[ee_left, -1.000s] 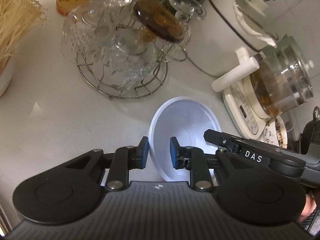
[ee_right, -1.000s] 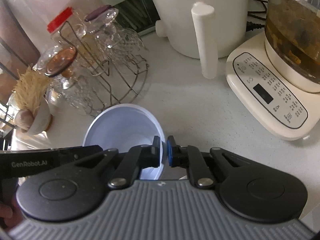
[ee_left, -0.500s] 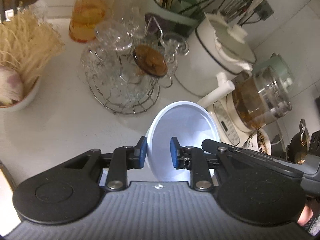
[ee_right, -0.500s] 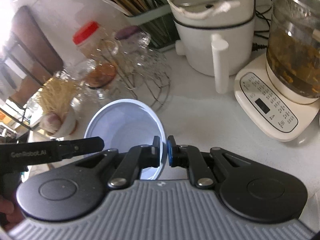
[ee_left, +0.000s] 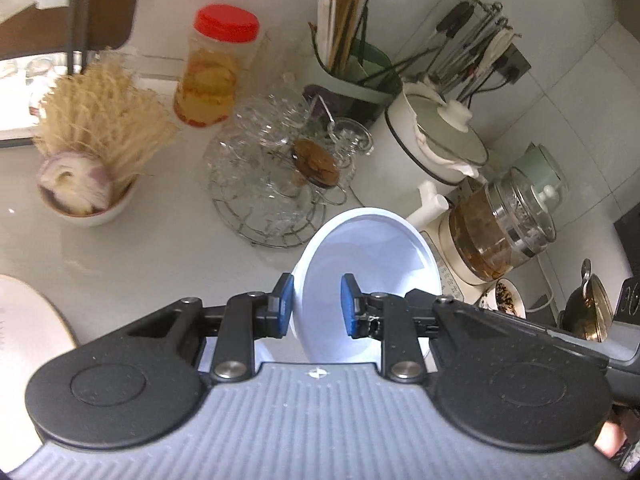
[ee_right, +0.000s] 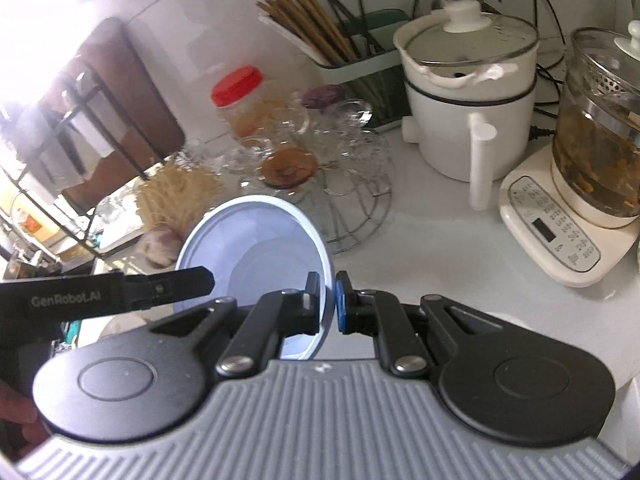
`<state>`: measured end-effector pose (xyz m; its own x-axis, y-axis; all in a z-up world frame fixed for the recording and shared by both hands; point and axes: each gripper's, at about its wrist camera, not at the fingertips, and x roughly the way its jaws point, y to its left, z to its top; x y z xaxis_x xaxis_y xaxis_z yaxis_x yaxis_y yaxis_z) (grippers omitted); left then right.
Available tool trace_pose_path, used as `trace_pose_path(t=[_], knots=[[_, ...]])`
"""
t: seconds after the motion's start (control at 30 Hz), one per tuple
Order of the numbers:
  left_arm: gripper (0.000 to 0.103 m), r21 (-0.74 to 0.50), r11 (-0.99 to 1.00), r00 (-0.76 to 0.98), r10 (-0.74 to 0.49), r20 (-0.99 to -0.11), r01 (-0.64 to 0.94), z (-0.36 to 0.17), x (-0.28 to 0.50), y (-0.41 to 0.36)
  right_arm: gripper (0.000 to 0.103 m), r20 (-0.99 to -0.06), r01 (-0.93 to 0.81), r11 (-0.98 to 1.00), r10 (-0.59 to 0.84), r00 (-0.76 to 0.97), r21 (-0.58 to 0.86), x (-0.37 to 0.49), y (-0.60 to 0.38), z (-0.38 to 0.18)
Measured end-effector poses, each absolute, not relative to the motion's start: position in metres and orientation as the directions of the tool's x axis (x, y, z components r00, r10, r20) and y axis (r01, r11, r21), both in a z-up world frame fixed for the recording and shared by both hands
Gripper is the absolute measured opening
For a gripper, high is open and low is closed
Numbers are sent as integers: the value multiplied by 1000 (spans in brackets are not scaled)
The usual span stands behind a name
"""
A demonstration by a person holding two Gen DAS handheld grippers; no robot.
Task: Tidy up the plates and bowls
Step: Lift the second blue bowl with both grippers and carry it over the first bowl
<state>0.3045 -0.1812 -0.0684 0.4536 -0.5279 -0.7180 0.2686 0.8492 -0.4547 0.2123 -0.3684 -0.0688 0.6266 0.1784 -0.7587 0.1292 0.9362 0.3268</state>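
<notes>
A pale blue bowl (ee_left: 372,264) is held tilted in the air above the white counter, its inside facing the cameras. My right gripper (ee_right: 328,304) is shut on the bowl's right rim (ee_right: 256,256). My left gripper (ee_left: 316,306) straddles the bowl's left rim with a wide gap between its blue pads, so it is open around the rim. The left gripper also shows in the right wrist view (ee_right: 120,292) as a black bar across the bowl. A white plate's edge (ee_left: 28,312) lies at the far left on the counter.
A wire rack of glass cups (ee_left: 276,184) stands behind the bowl. A white pot (ee_left: 436,152), a glass kettle on a cream base (ee_left: 500,232), a red-lidded jar (ee_left: 216,76), a utensil holder (ee_left: 352,68) and a bowl of dry noodles (ee_left: 92,160) line the counter.
Both grippers have risen with the blue bowl, lifting it well above the counter. More of the back of the counter and the wall has come into view.
</notes>
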Motion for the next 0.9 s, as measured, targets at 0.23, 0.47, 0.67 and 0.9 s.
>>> trace_pose_path(t=[0.23,0.47,0.67,0.9], knots=[[28,-407,883,499,-468,-729,233,-61,285,-158,11,-758,60,946,217,615,319,206,-341,-67],[28,-432,885,514,-456,-727,174,-63,279,-133,13,-753,16,950,236,614,311,209,-321,-60],[28,-436,889,502,-444,-742,141,-70,280,-122,13,-778,11,953,242,579,304,213,-311,-68],[28,-429,897,454,-429,-781,110,-91,279,-116,13,-816,18,954,246,524,299,214,-302,-85]])
